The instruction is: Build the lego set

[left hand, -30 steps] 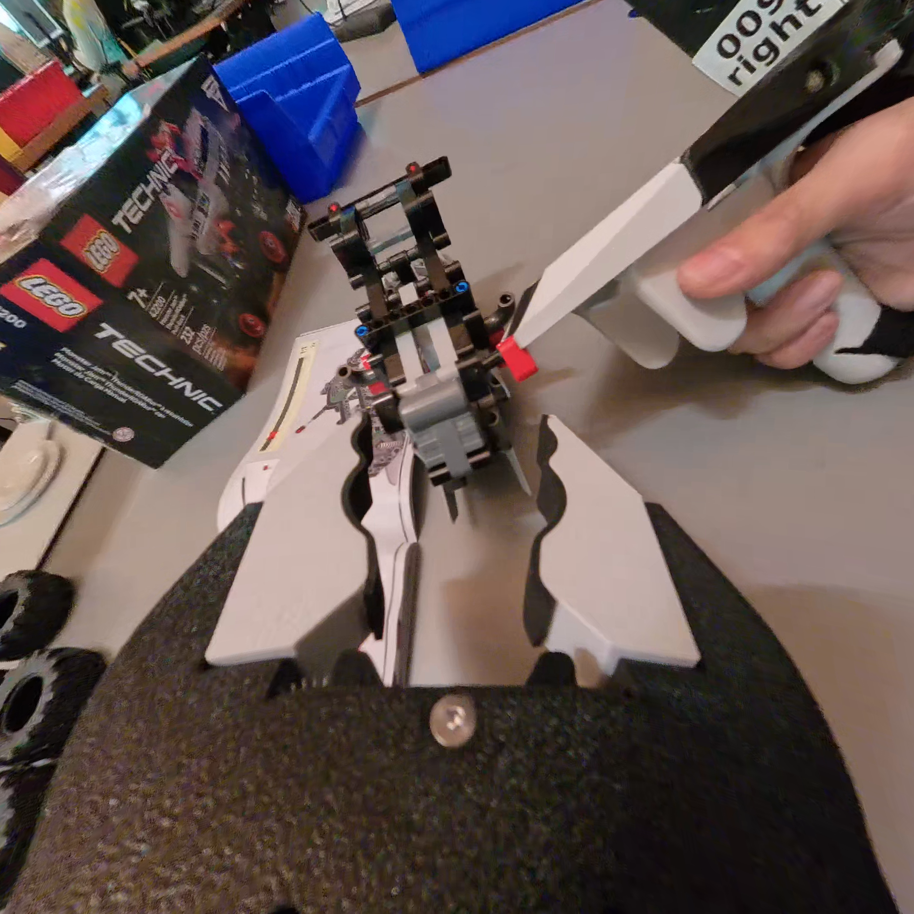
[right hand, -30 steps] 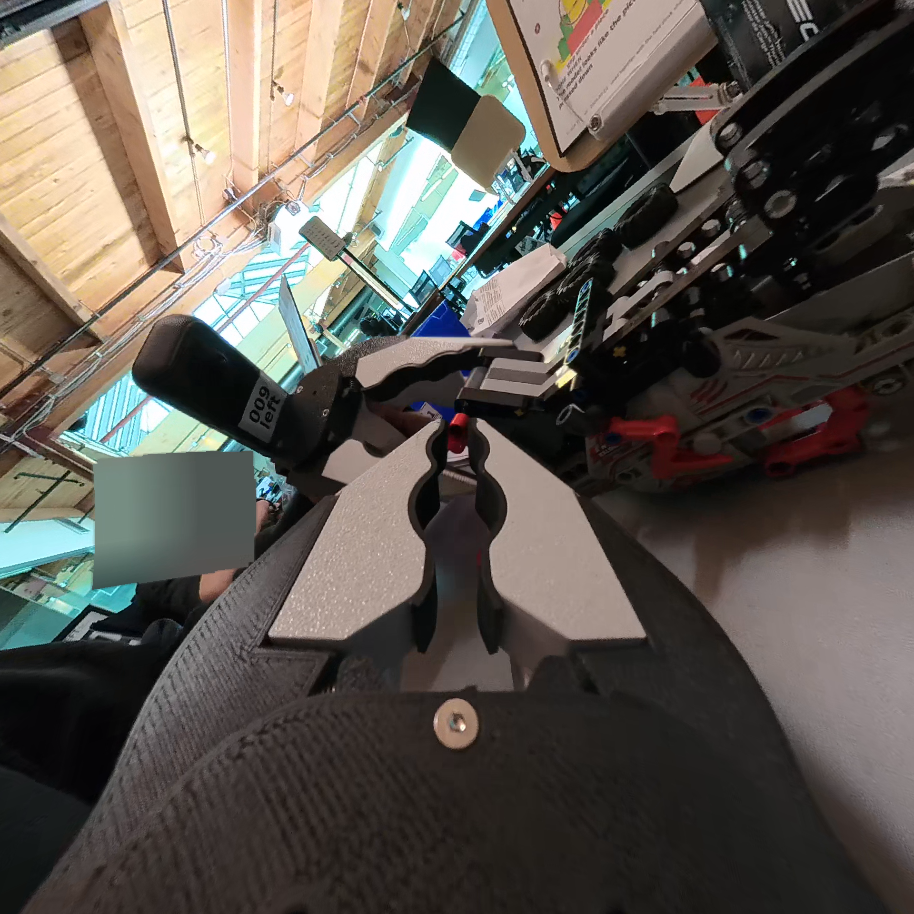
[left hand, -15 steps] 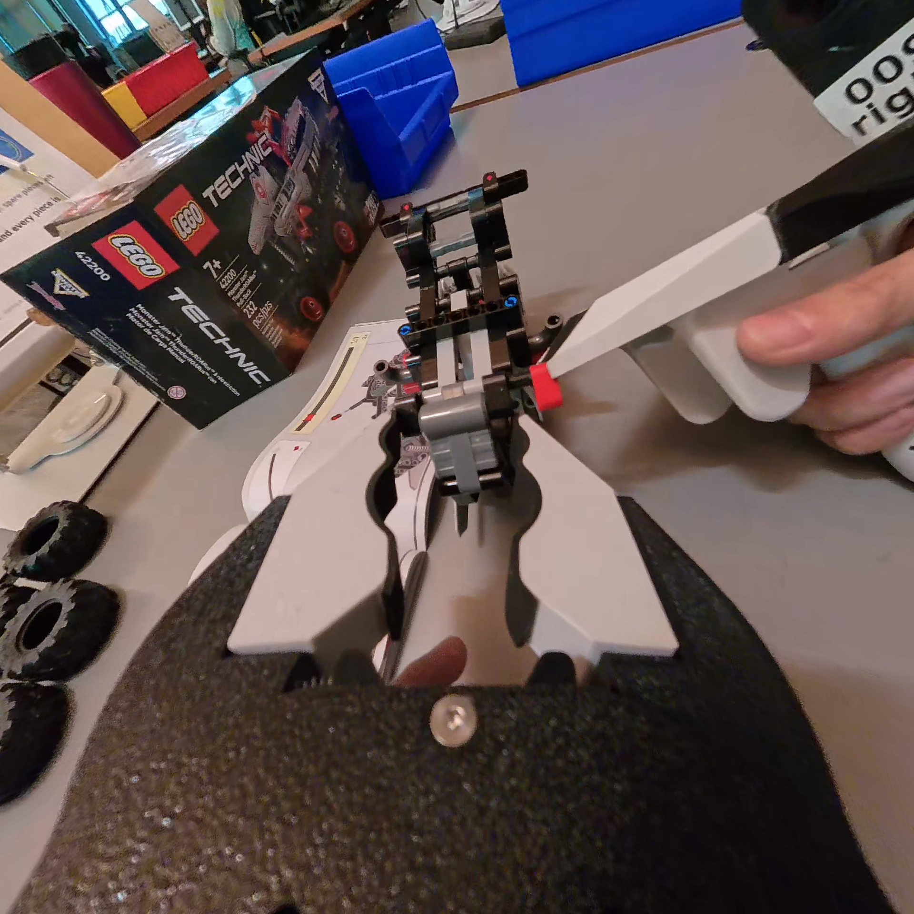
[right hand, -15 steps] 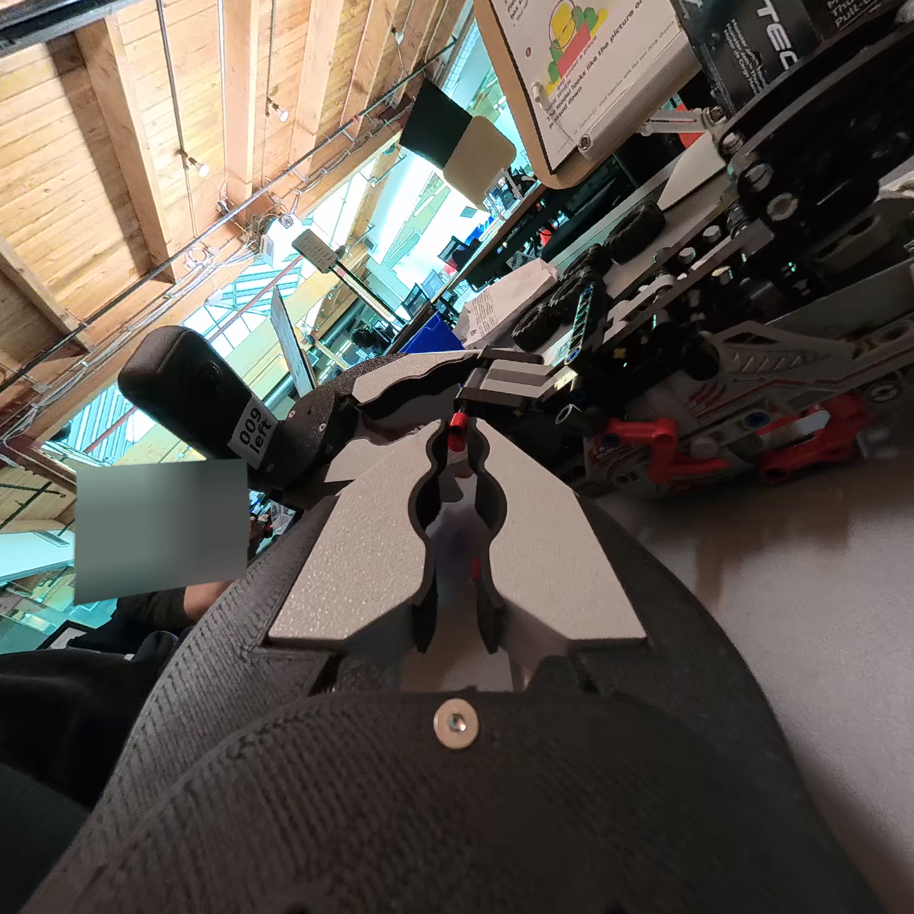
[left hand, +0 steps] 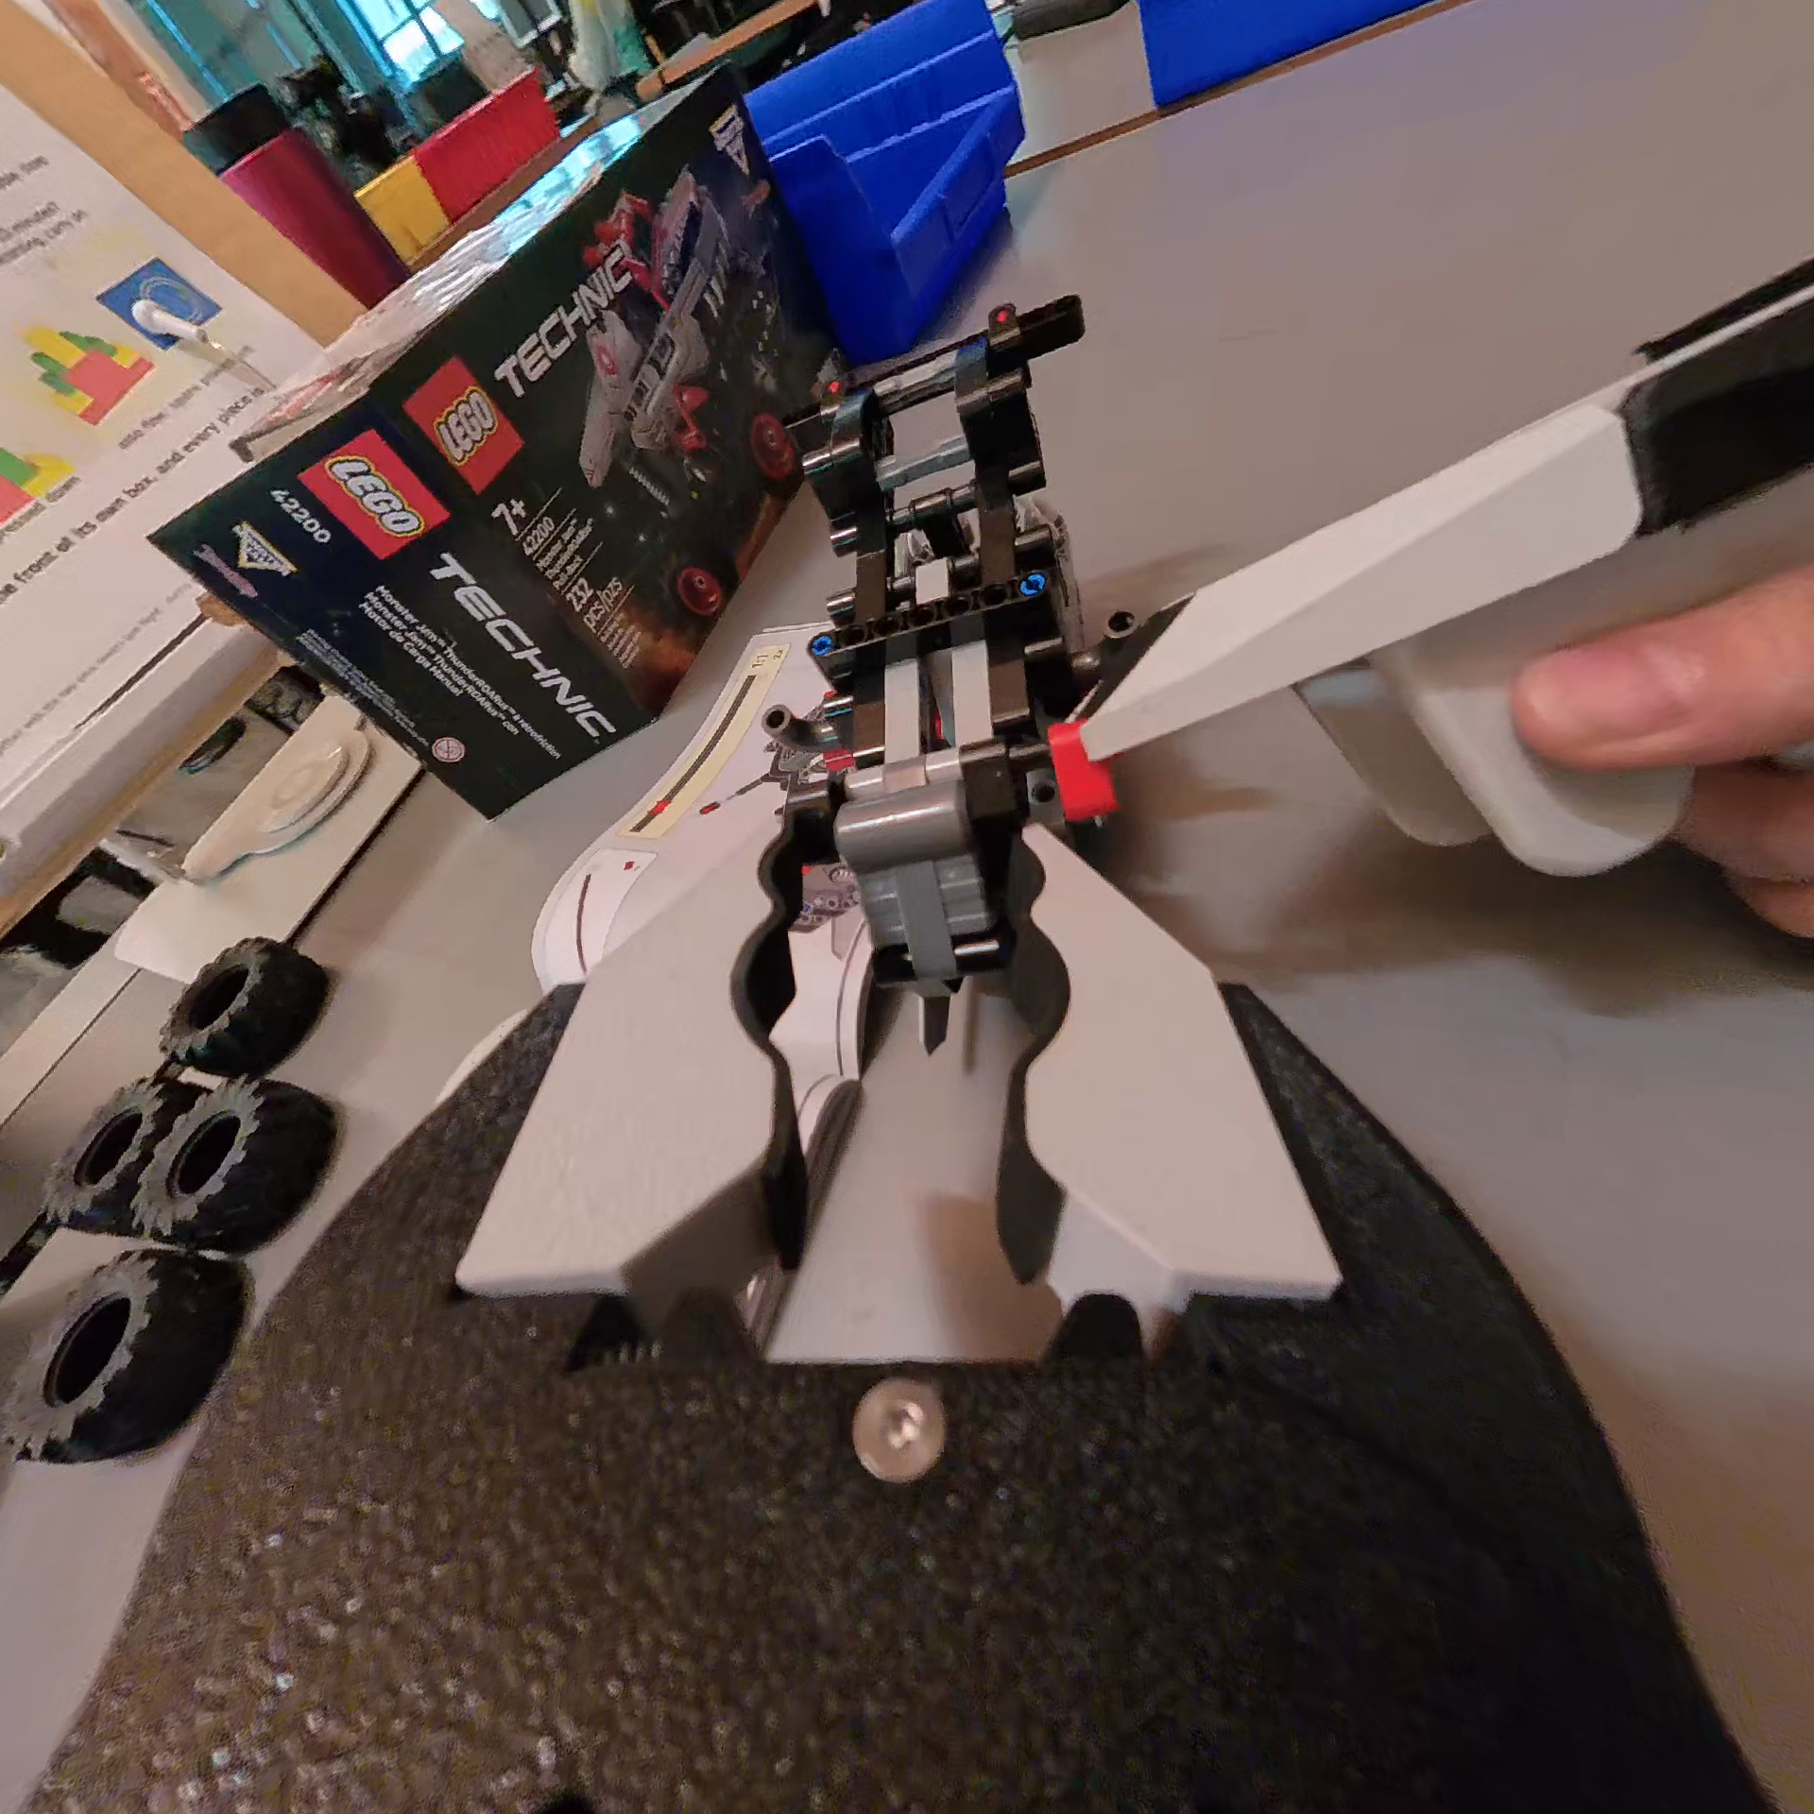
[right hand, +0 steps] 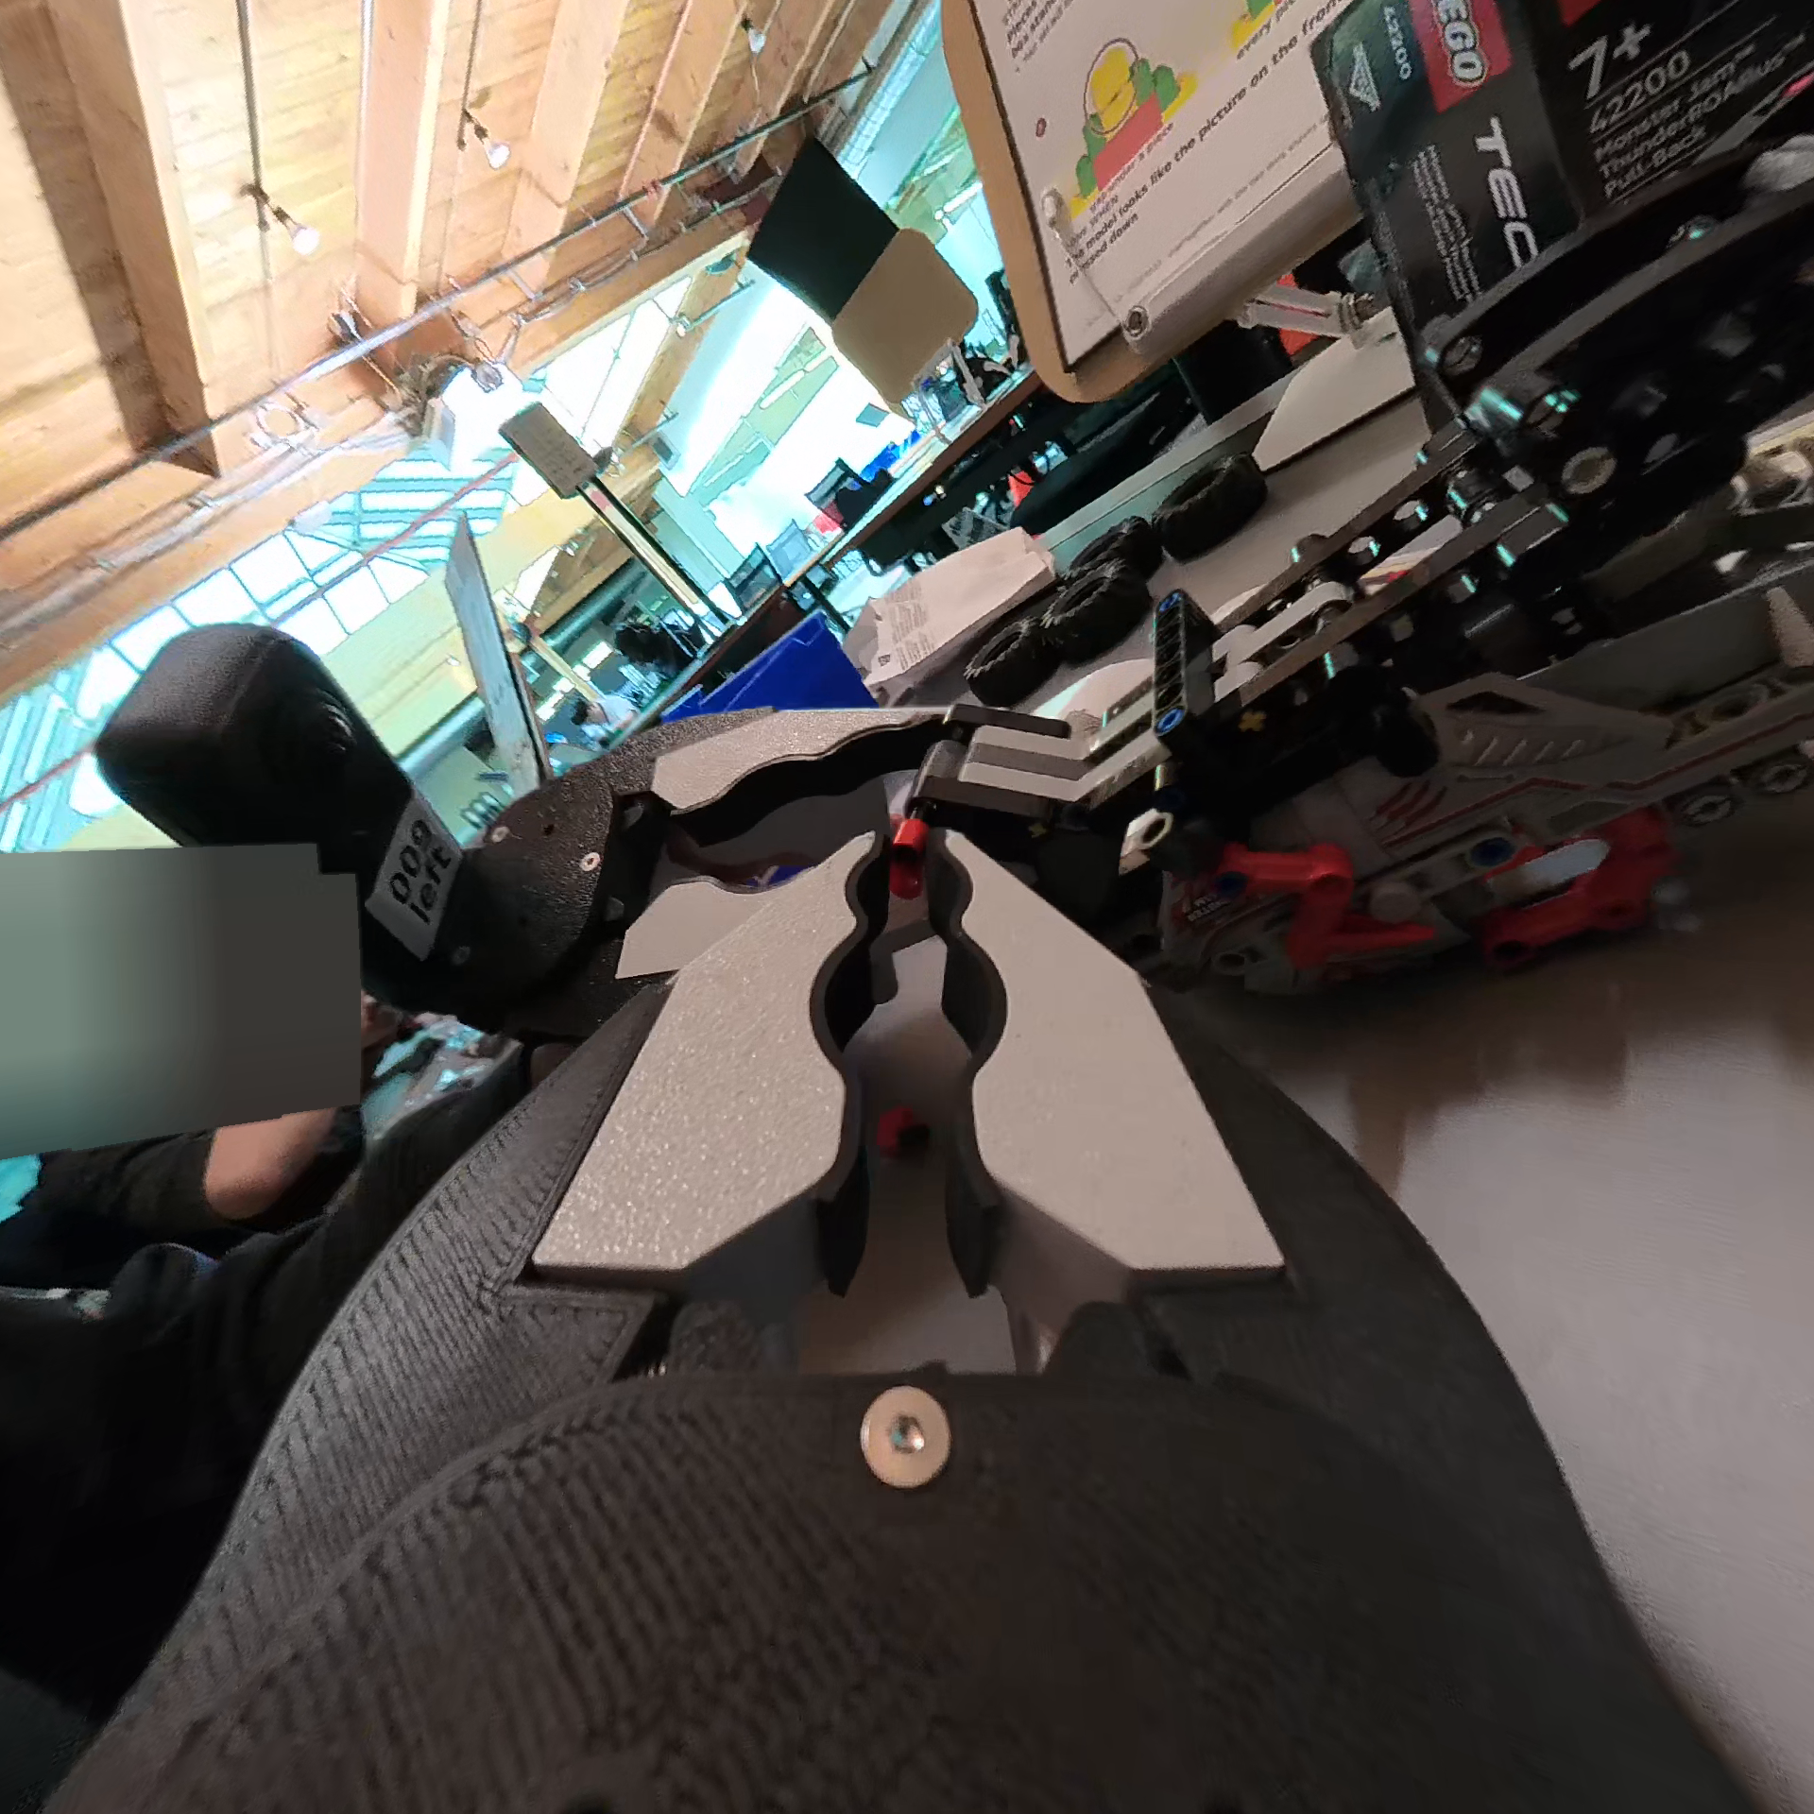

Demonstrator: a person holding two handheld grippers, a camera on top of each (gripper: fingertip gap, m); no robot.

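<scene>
Left tongs (left hand: 898, 883) are clamping down on the near end of the lego chassis (left hand: 933, 628), right on the grey block that sticks out toward the camera, so the black frame is standing up off the surface (left hand: 1374, 344) and pointing away. Right tongs (right hand: 908, 859) are coming in from the right side and are pinching a small red pin (left hand: 1080, 785) at the very tips, pressing it against the right edge of the chassis just beside the left tongs' fingers. In the right wrist view that red pin (right hand: 908, 854) is sitting between the two grey fingertips, with the left tongs (right hand: 864, 785) just past it and the long chassis (right hand: 1472, 766) stretching off to the right.

A person's hand (left hand: 1688, 726) is gripping the handle of the right tongs at the right edge. Under the chassis an instruction booklet (left hand: 677, 834) is lying flat on the surface. Far left, the set's box (left hand: 491, 550) is sitting at an angle, with a blue bin (left hand: 893, 186) behind it. Three black tyres (left hand: 186, 1158) are lying loose at the near left.
</scene>
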